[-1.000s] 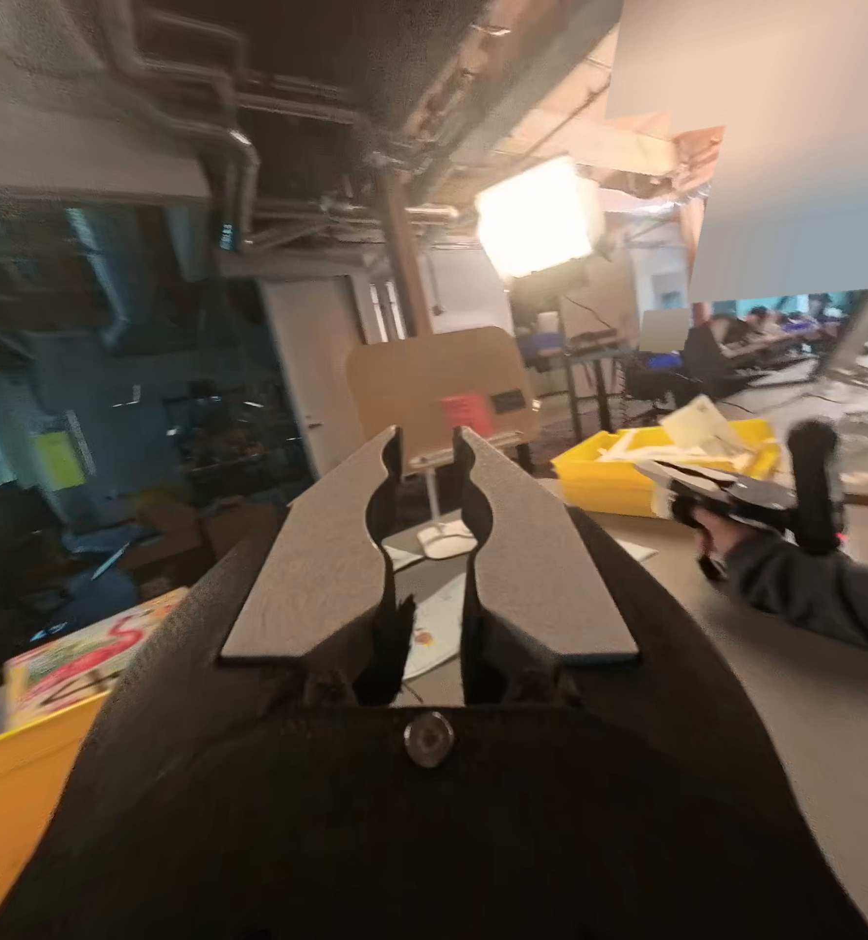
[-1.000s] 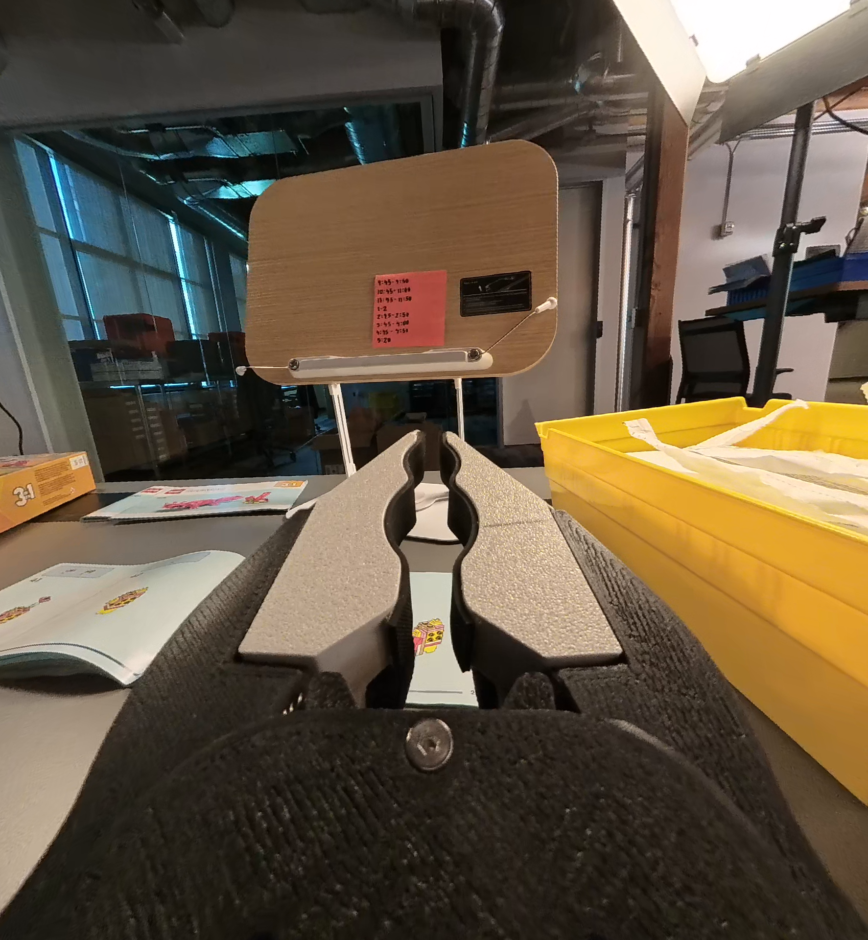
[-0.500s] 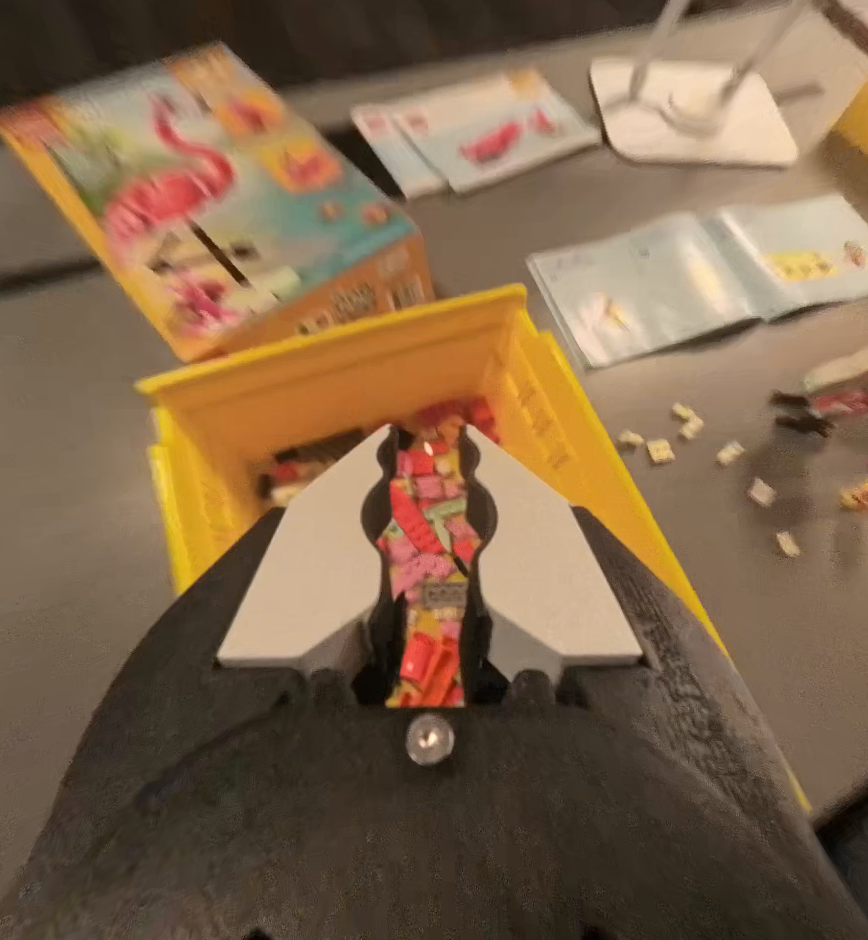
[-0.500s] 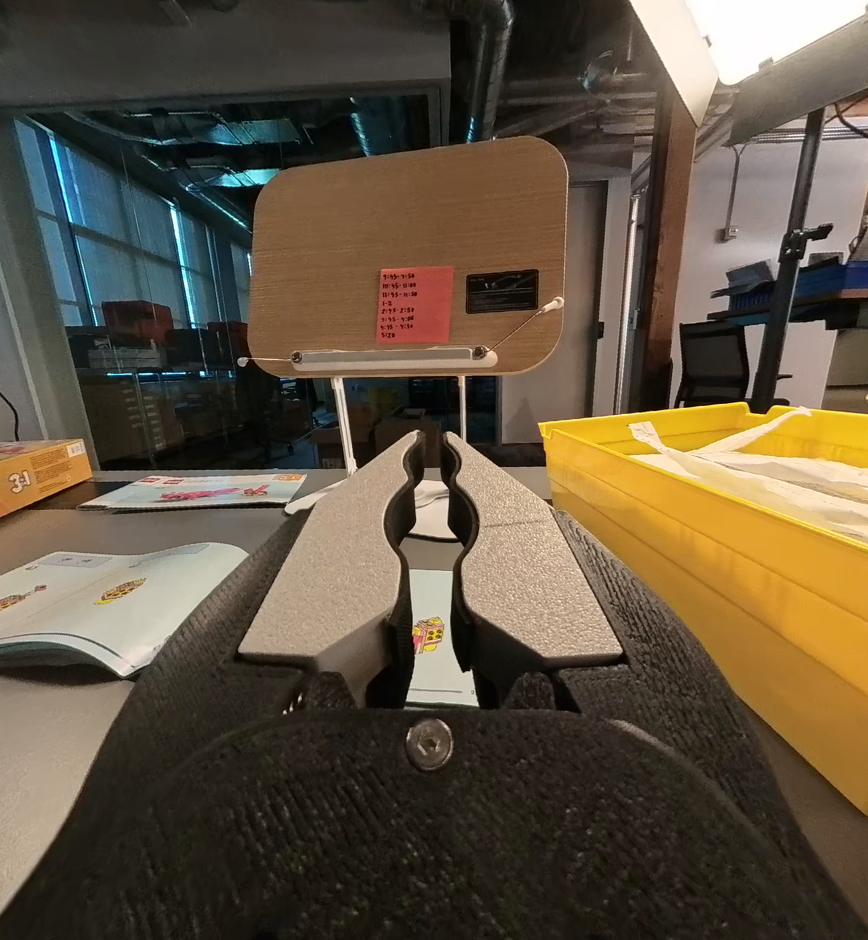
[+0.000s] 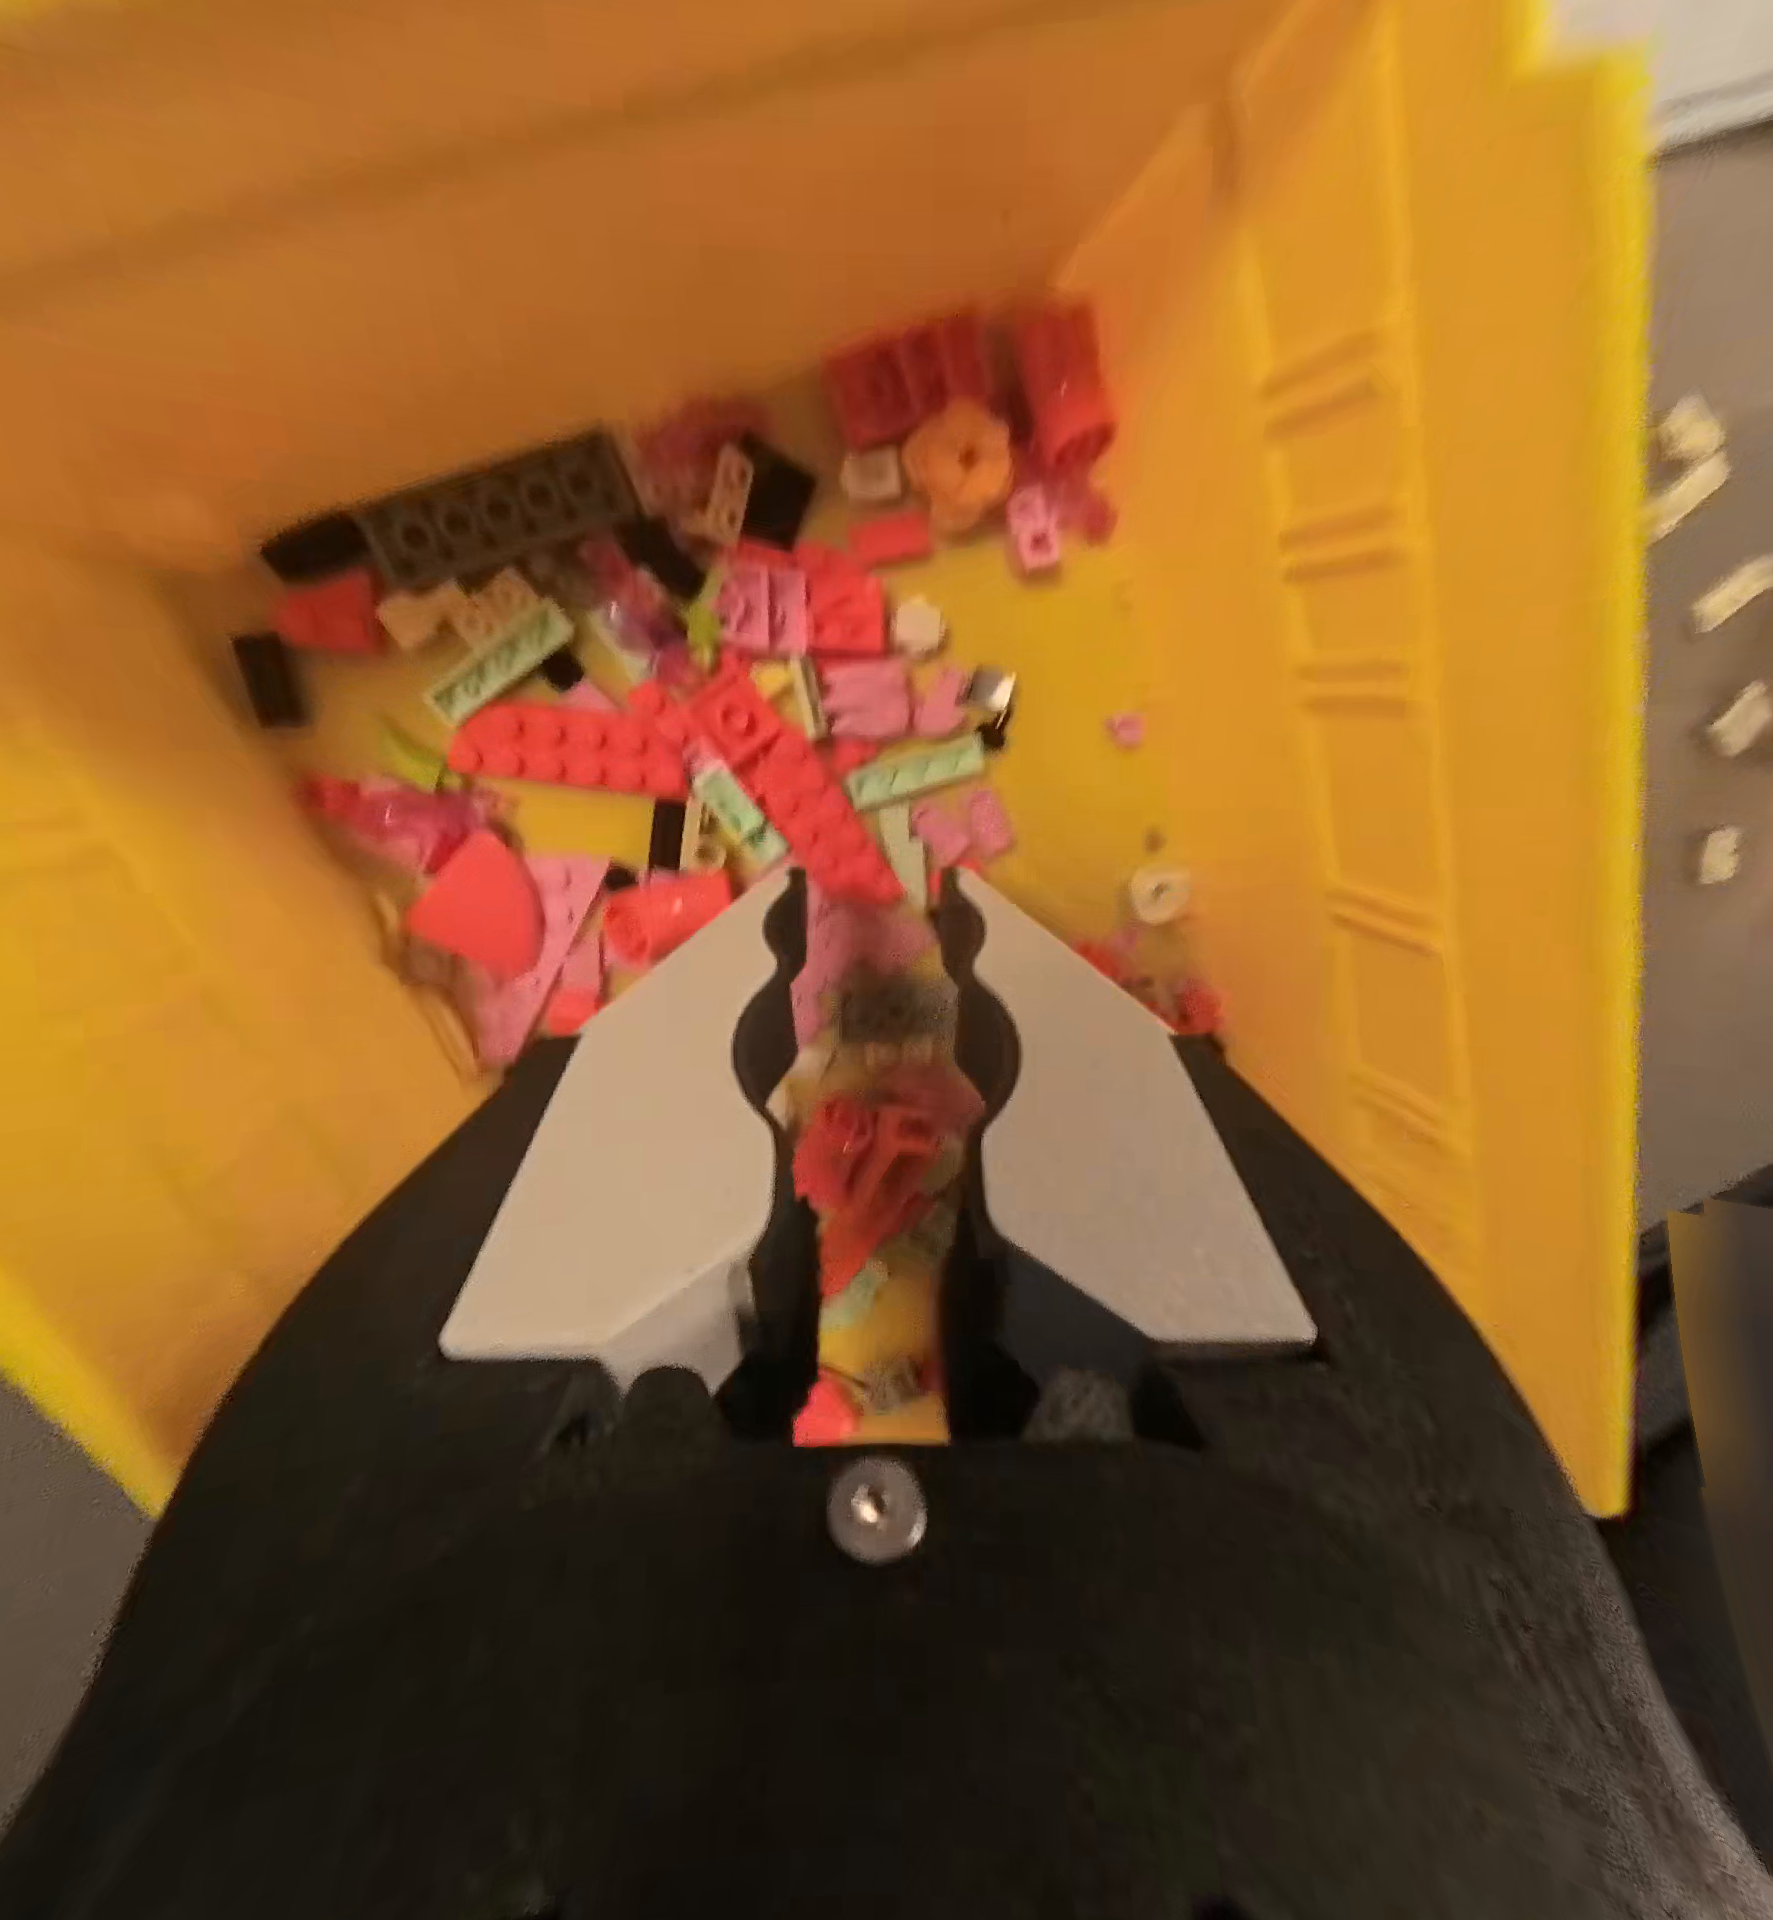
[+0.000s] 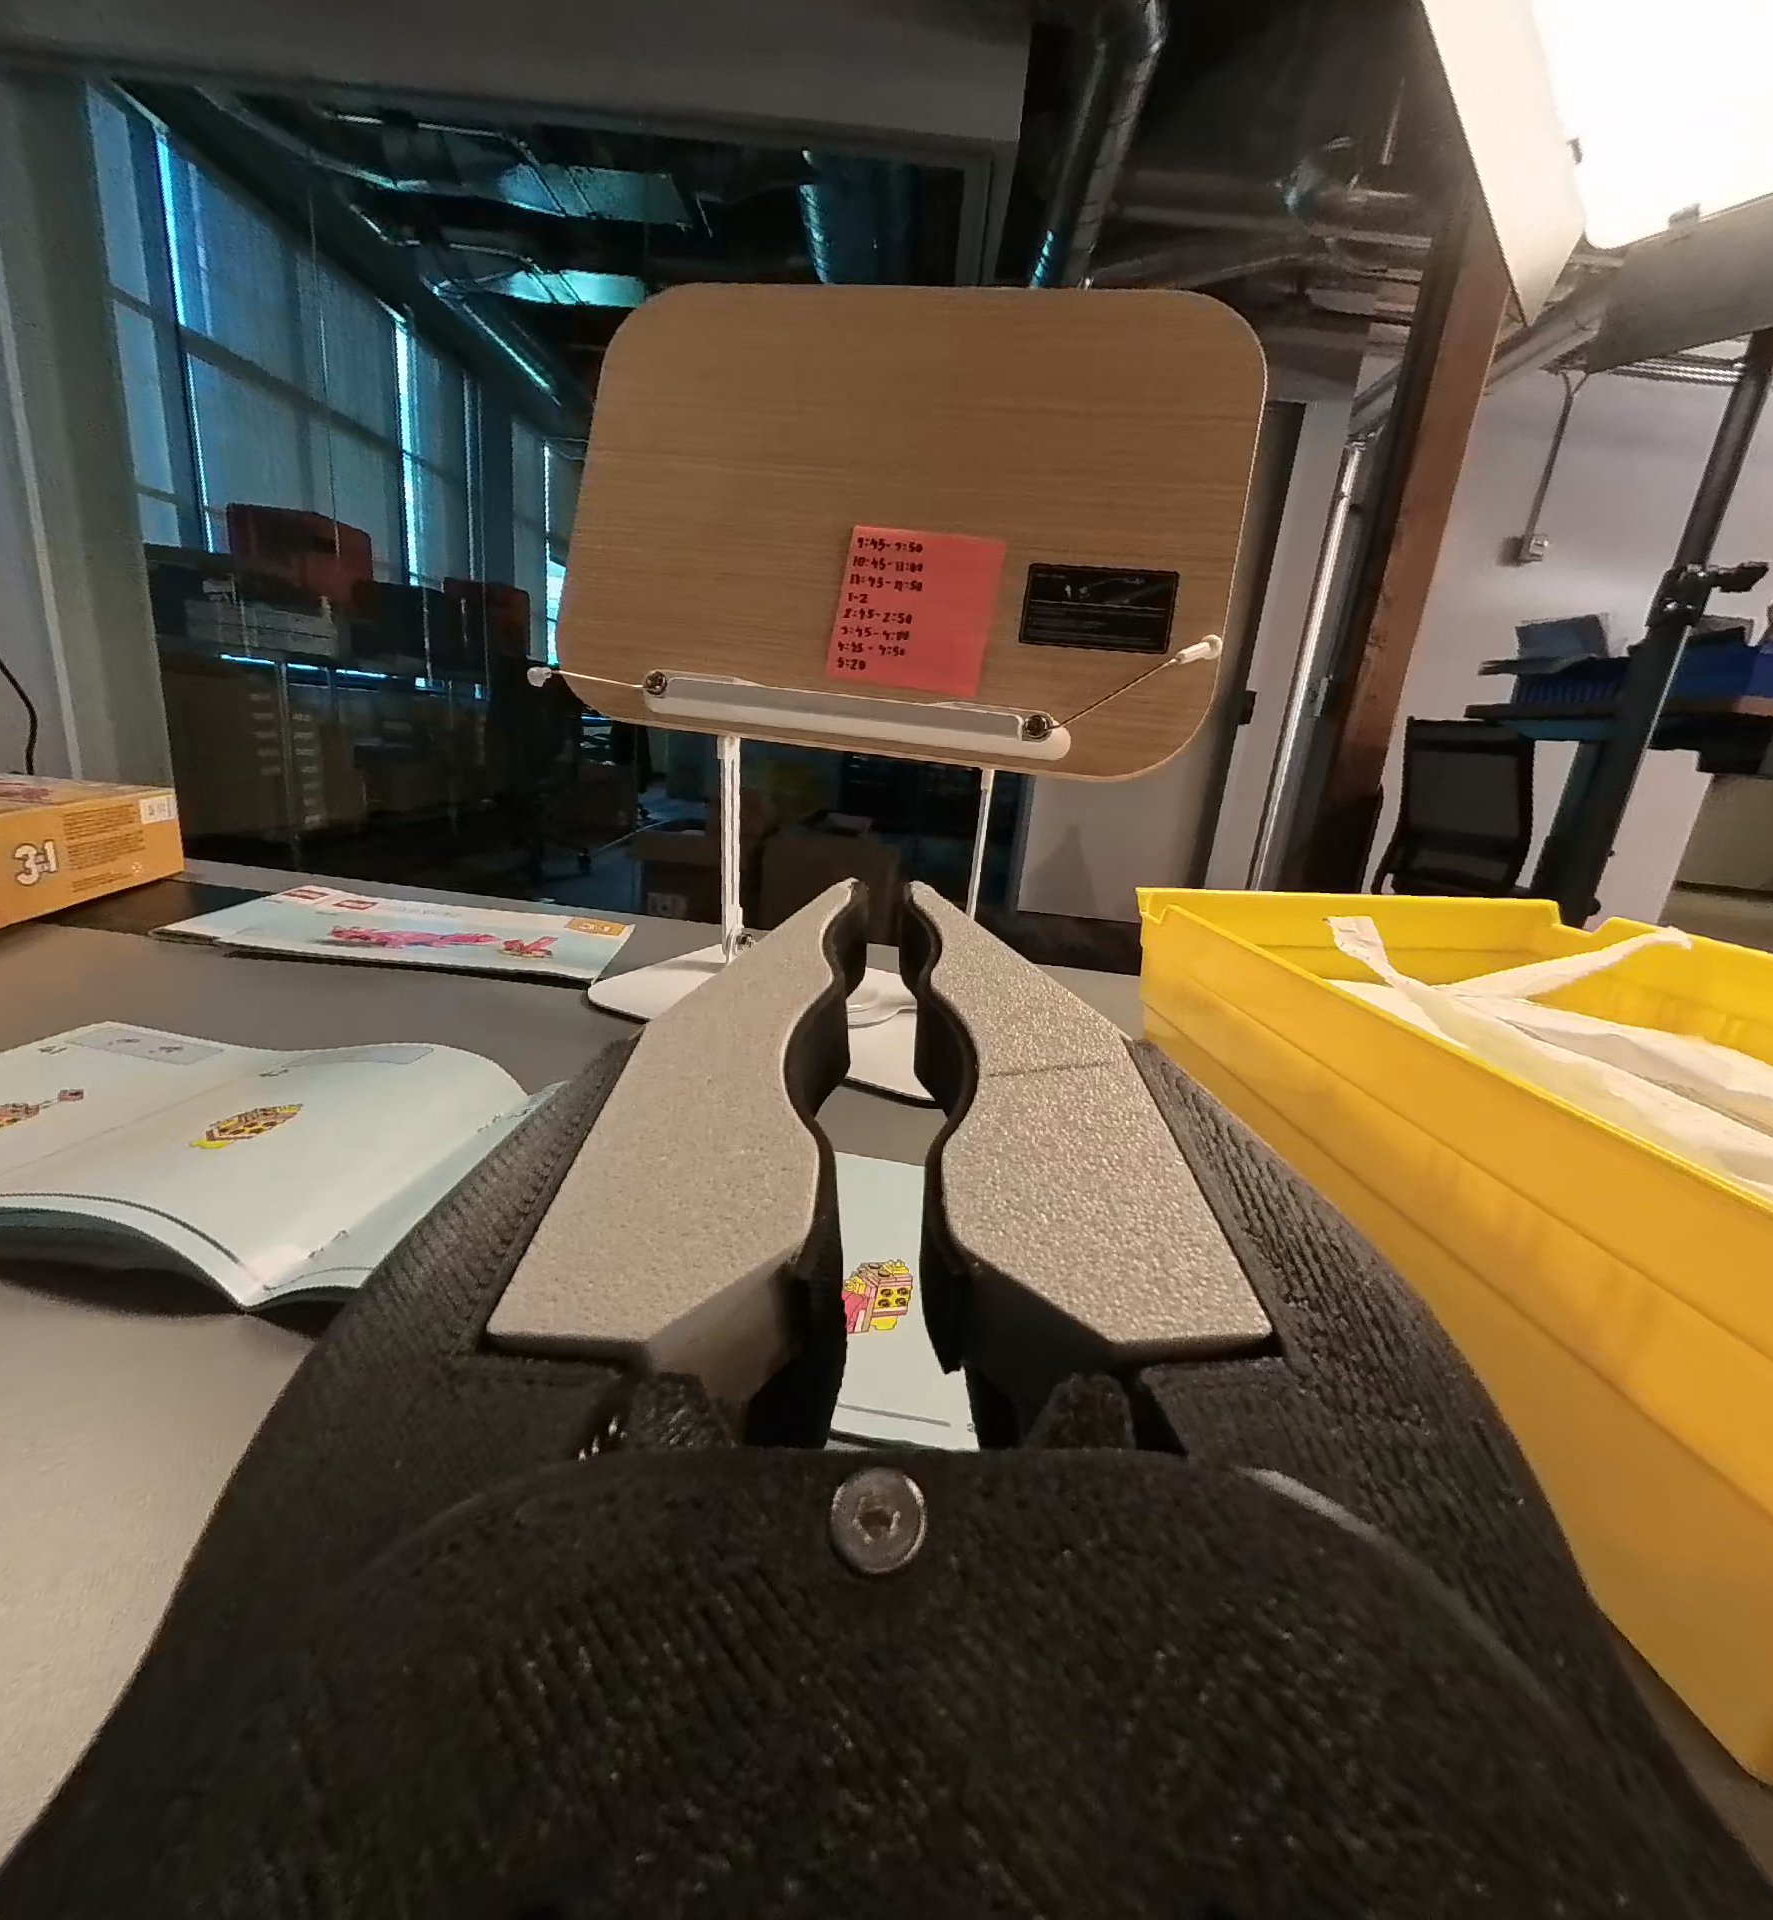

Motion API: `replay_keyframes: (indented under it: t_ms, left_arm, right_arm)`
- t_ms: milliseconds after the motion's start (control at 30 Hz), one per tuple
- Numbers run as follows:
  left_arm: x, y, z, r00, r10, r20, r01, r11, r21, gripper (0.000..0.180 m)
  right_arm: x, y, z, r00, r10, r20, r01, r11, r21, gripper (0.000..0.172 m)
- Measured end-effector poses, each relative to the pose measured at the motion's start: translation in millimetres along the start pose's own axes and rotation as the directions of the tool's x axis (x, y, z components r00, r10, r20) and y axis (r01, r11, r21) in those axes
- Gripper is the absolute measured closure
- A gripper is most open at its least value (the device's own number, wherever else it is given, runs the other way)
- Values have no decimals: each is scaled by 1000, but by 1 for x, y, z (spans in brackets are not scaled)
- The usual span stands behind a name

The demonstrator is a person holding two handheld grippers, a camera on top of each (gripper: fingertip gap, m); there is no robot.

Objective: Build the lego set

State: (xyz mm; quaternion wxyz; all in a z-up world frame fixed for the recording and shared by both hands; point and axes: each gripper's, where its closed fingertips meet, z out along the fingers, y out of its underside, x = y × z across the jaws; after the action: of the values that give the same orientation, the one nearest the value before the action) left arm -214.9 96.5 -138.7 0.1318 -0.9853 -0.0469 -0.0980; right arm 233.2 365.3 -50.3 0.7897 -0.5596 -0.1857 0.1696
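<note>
My left gripper (image 5: 874, 885) is open and points down into a yellow bin (image 5: 1329, 520). Its fingertips hang just above a pile of loose toy bricks (image 5: 653, 727), red, pink, mint and black. A long coral plate (image 5: 809, 800) lies right in front of the tips. Nothing is pressed between the pads; the picture is blurred. My right gripper (image 6: 884, 899) is shut with nothing between its tips. It hovers low over the grey table above an open instruction booklet (image 6: 186, 1153) and faces a wooden book stand (image 6: 913, 468).
A second yellow bin (image 6: 1381, 1174) with white bags stands at the right of the right gripper. A closed booklet (image 6: 394, 930) and an orange box (image 6: 40, 852) lie at the left. Small tan pieces (image 5: 1734, 717) lie on the table outside the brick bin. Spacing between my two grippers at the tips: around 55 cm. Measured from the fingertips, the long coral plate (image 5: 809, 800) is 4 cm or so from the left gripper and 55 cm from the right.
My left gripper swung from facing across the room down over the brick bin, then dropped deeper into it, jaws still open. The right gripper barely moved and stayed shut.
</note>
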Motion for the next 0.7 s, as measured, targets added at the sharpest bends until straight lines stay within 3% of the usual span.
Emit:
replay_keyframes:
  t_ms: [100,133,500,700]
  left_arm:
    - [-11,32,-4,983,63,175,-43,992,-115,155]
    - [-5,39,-5,981,83,175,-61,989,-132,154]
    - [65,104,7,987,138,-88,-154,962,-223,159]
    - [66,114,19,987,118,-108,-141,959,-244,167]
  right_arm:
    - [0,0,0,1000,3,2,-3,1000,1,169]
    - [0,0,0,1000,5,3,-5,1000,1,169]
    - [0,0,0,1000,8,6,-8,1000,2,169]
    - [0,0,0,1000,7,5,-7,1000,3,169]
